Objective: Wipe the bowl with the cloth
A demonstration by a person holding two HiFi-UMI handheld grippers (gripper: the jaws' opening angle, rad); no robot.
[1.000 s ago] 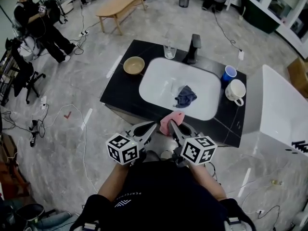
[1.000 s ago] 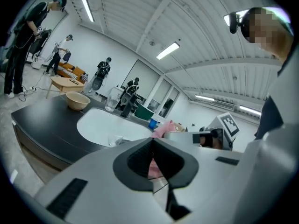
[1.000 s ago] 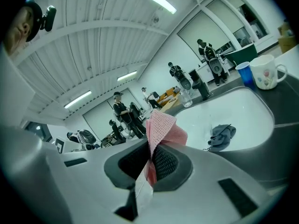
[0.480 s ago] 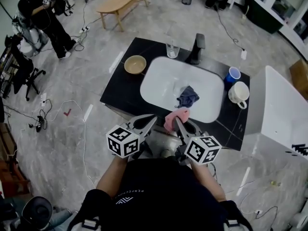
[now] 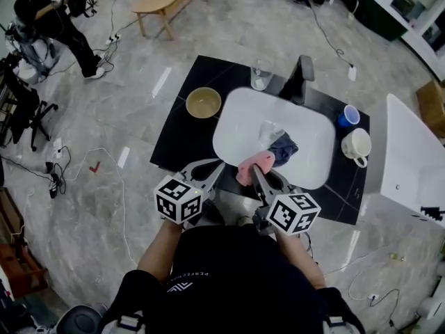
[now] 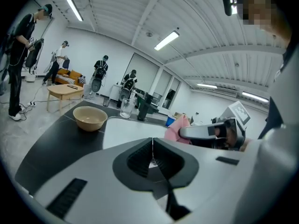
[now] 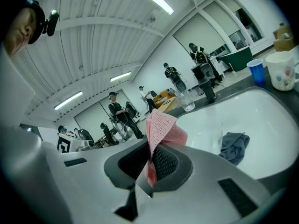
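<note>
A tan bowl (image 5: 203, 101) stands on the black counter (image 5: 179, 134) left of the white sink (image 5: 236, 127); the left gripper view shows the bowl (image 6: 89, 118) too. My right gripper (image 5: 254, 172) is shut on a pink cloth (image 5: 253, 165), held near the sink's front edge. In the right gripper view the pink cloth (image 7: 161, 129) sticks up from the closed jaws. My left gripper (image 5: 218, 167) is shut with nothing in it, just left of the right one, well short of the bowl.
A dark blue rag (image 5: 284, 148) and a clear glass (image 5: 270, 131) lie in the sink. Behind it stand a black faucet (image 5: 301, 76) and another glass (image 5: 261, 74). A blue cup (image 5: 348, 116) and a white mug (image 5: 357, 145) sit at the right. People stand at the far left.
The view has shifted forward over the counter. Both grippers have stayed close together, and the pink cloth now hangs over the sink's front edge.
</note>
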